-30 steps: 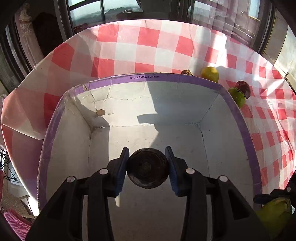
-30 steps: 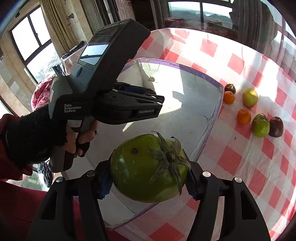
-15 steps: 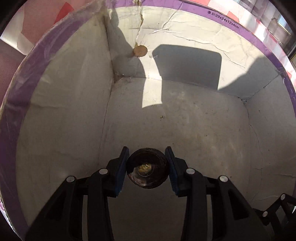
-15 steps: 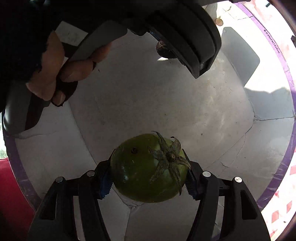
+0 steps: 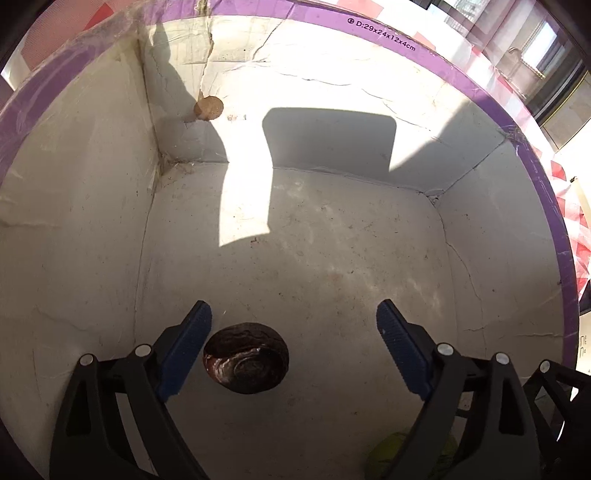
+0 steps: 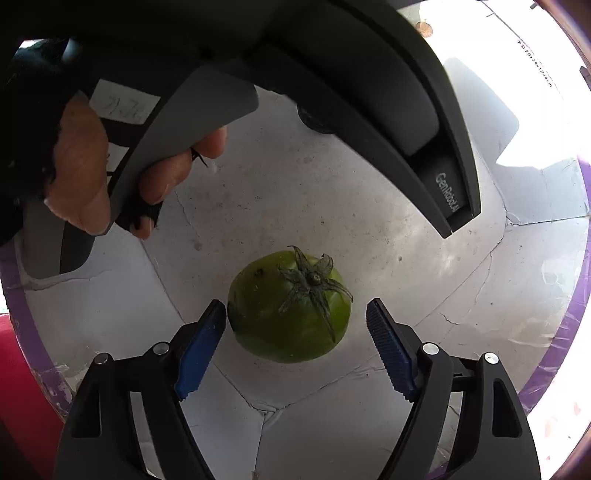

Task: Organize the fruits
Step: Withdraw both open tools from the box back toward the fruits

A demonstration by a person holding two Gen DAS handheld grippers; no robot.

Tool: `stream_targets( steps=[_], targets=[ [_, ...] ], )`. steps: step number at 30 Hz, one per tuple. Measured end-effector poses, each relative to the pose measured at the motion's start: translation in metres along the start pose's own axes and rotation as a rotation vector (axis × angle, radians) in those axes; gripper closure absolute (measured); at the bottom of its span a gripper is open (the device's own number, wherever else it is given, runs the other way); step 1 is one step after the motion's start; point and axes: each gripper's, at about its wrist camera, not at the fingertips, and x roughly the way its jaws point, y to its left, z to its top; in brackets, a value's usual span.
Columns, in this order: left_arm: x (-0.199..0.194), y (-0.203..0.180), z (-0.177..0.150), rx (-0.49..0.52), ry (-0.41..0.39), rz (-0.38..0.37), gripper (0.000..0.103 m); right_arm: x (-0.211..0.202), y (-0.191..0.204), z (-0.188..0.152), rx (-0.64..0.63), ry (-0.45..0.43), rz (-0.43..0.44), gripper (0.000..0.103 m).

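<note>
Here, your left claw (image 5: 293,334) and right claw (image 6: 295,332) gape over a dark mangosteen (image 5: 245,358) and a firm, smooth green persimmon (image 6: 290,306), low in frame; grip the persimmon's sides.

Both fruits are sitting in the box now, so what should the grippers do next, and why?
Probably lift both straight up out of the box. The left gripper is open, with the dark fruit resting on the floor beside its left finger. The right gripper is open too, the green tomato lying loose between its fingers. Rising straight avoids nudging either fruit.
</note>
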Motion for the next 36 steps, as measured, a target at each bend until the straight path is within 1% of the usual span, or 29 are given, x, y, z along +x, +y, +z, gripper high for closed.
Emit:
stream_targets(
  steps=[3,6,8,9,11,12,14,15,16,17,18,19,20,22,24,25,26,28,29,31,32,33,34,36],
  targets=[
    [-0.001,-0.003,0.001,-0.011,0.005,-0.005,0.012,-0.004,0.001,-0.001,0.006,-0.020,0.018,0.027],
    [-0.004,-0.001,0.005,-0.041,0.009,-0.011,0.012,-0.011,-0.005,-0.004,0.026,-0.054,0.047,0.024],
    [-0.014,0.000,0.003,-0.054,-0.040,-0.016,0.012,-0.017,-0.008,-0.011,0.041,-0.090,0.062,0.021],
    [-0.023,0.002,0.002,-0.045,-0.078,-0.014,0.012,-0.020,-0.010,-0.015,0.047,-0.109,0.068,0.020],
    [-0.040,-0.007,0.003,-0.016,-0.151,0.002,0.012,-0.027,-0.011,-0.019,0.069,-0.142,0.083,0.020],
    [-0.048,-0.008,0.004,-0.001,-0.199,0.018,0.012,-0.029,-0.014,-0.021,0.083,-0.159,0.089,0.020],
    [-0.071,-0.017,0.001,0.036,-0.309,0.076,0.012,-0.037,-0.020,-0.026,0.109,-0.210,0.091,0.020],
    [-0.078,-0.017,0.016,0.049,-0.356,0.127,0.006,-0.042,-0.022,-0.030,0.116,-0.243,0.089,0.020],
    [-0.089,-0.017,0.018,0.056,-0.400,0.196,0.002,-0.046,-0.025,-0.034,0.124,-0.276,0.090,0.019],
    [-0.103,-0.023,0.017,0.058,-0.437,0.270,0.002,-0.051,-0.026,-0.037,0.136,-0.312,0.093,0.019],
    [-0.111,-0.029,0.019,0.059,-0.457,0.336,0.002,-0.057,-0.028,-0.042,0.151,-0.359,0.103,0.019],
    [-0.116,-0.033,0.024,0.059,-0.463,0.382,0.002,-0.063,-0.030,-0.047,0.168,-0.403,0.116,0.019],
    [-0.119,-0.035,0.027,0.062,-0.456,0.400,0.002,-0.069,-0.033,-0.052,0.182,-0.436,0.122,0.019],
    [-0.126,-0.036,0.033,0.069,-0.447,0.390,0.002,-0.085,-0.034,-0.061,0.211,-0.522,0.132,0.019],
    [-0.133,-0.040,0.036,0.058,-0.464,0.365,0.002,-0.103,-0.050,-0.076,0.260,-0.609,0.142,0.019],
    [-0.136,-0.044,0.038,0.048,-0.468,0.332,0.002,-0.115,-0.063,-0.088,0.292,-0.655,0.146,0.019],
    [-0.135,-0.051,0.042,0.031,-0.478,0.302,0.002,-0.125,-0.067,-0.092,0.326,-0.698,0.145,0.019],
    [-0.141,-0.062,0.044,-0.006,-0.531,0.249,0.002,-0.142,-0.079,-0.100,0.410,-0.775,0.139,0.019],
    [-0.141,-0.069,0.044,-0.026,-0.554,0.221,0.002,-0.142,-0.081,-0.098,0.457,-0.804,0.144,0.019],
    [-0.139,-0.085,0.052,-0.056,-0.548,0.178,0.002,-0.151,-0.102,-0.129,0.578,-0.854,0.148,0.017],
    [-0.139,-0.093,0.055,-0.062,-0.545,0.156,0.002,-0.152,-0.113,-0.144,0.644,-0.868,0.138,0.016],
    [-0.134,-0.104,0.059,-0.064,-0.547,0.140,0.002,-0.143,-0.132,-0.159,0.716,-0.867,0.113,0.015],
    [-0.133,-0.115,0.061,-0.061,-0.547,0.128,0.002,-0.136,-0.144,-0.177,0.783,-0.847,0.077,0.015],
    [-0.128,-0.140,0.063,-0.042,-0.538,0.104,0.002,-0.118,-0.168,-0.207,0.898,-0.772,0.014,0.015]
  ],
)
